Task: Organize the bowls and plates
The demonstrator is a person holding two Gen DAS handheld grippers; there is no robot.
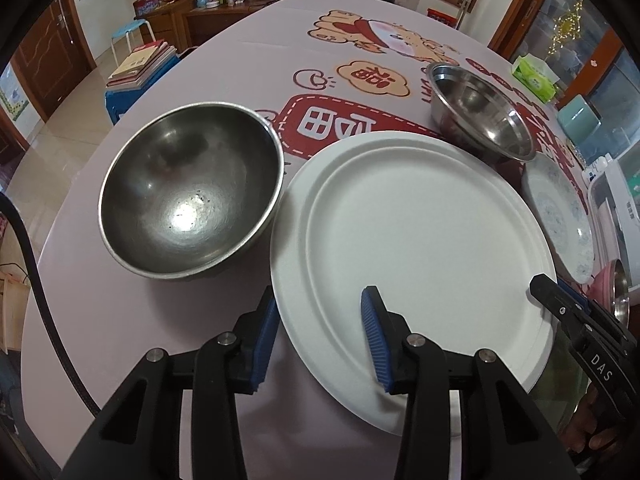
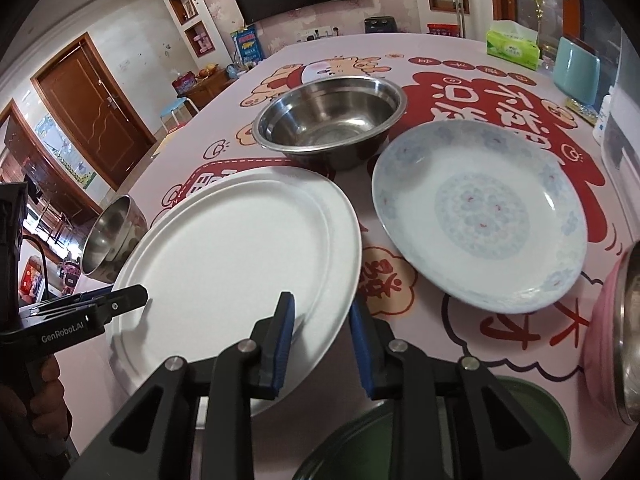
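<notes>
A large white plate (image 1: pixel 420 232) lies in the middle of the table. My left gripper (image 1: pixel 320 292) straddles its near-left rim, one blue pad outside the edge and the other on the plate's face, shut on it. My right gripper (image 2: pixel 320 300) pinches the same white plate (image 2: pixel 240 240) at its near-right rim. Each gripper shows in the other's view, the right gripper (image 1: pixel 560 300) at the plate's right edge and the left gripper (image 2: pixel 120 300) at its left. A large steel bowl (image 1: pixel 188 196) sits left of the plate, a smaller steel bowl (image 2: pixel 332 120) behind it, and a blue-patterned plate (image 2: pixel 480 216) to its right.
A pink bowl with a steel lining (image 2: pixel 616 320) stands at the far right, and a green dish (image 2: pixel 400 432) lies under my right gripper. A tissue box (image 2: pixel 512 48) and a teal container (image 2: pixel 576 72) stand at the back right. The printed tablecloth (image 1: pixel 360 20) runs far back.
</notes>
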